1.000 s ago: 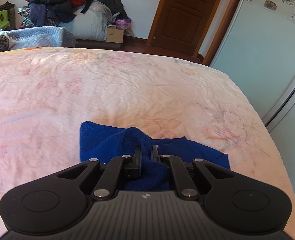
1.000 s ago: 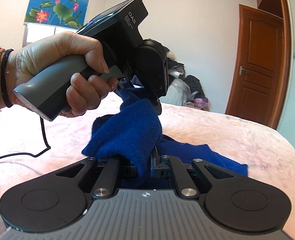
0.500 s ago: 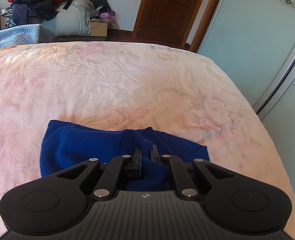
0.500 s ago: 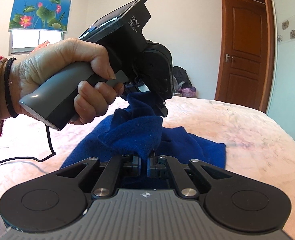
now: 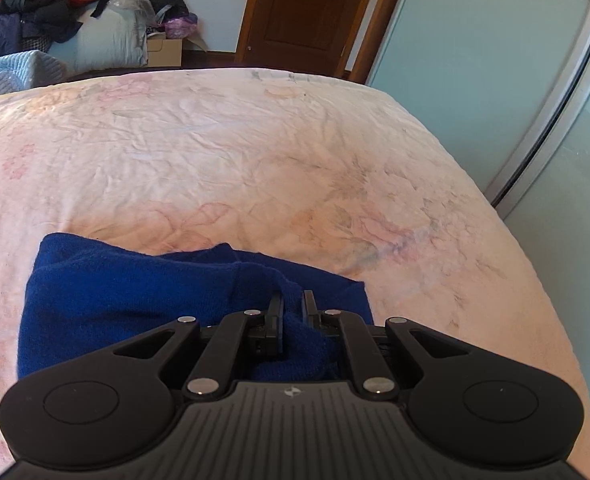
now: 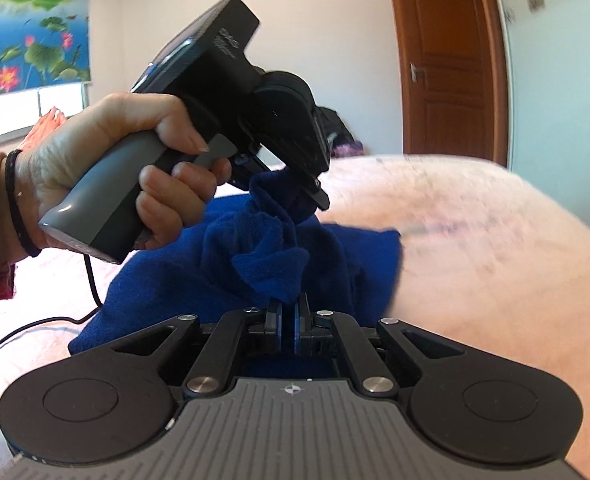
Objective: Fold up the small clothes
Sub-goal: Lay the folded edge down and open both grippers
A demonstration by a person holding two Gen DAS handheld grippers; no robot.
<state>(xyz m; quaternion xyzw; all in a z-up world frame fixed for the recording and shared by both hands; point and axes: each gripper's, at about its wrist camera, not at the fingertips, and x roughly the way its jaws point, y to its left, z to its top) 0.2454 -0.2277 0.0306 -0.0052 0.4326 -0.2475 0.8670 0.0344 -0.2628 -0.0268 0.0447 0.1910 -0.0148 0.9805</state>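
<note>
Left wrist view: left gripper (image 5: 292, 305) clamped on a raised fold of the deep-blue fleecy knit garment (image 5: 135, 296), rest of it lying flat ahead & to the left of the tool on the pale pink floral bedsheet (image 5: 255, 152). Right wrist view: right gripper (image 6: 288, 312) pinches a bunched bit of same garment (cloth between the pads); the person's hand (image 6: 135, 168) grips the other tool just ahead, up-left.

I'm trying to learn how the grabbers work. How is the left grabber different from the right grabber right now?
The left gripper points down at the blue cloth spread on the bed; the right gripper points more level, toward the room. The left gripper pinches a thick bunch, so its jaws stand slightly apart; the right gripper's jaws sit nearly together on a thin edge. Both are shut on the same cloth.
</note>
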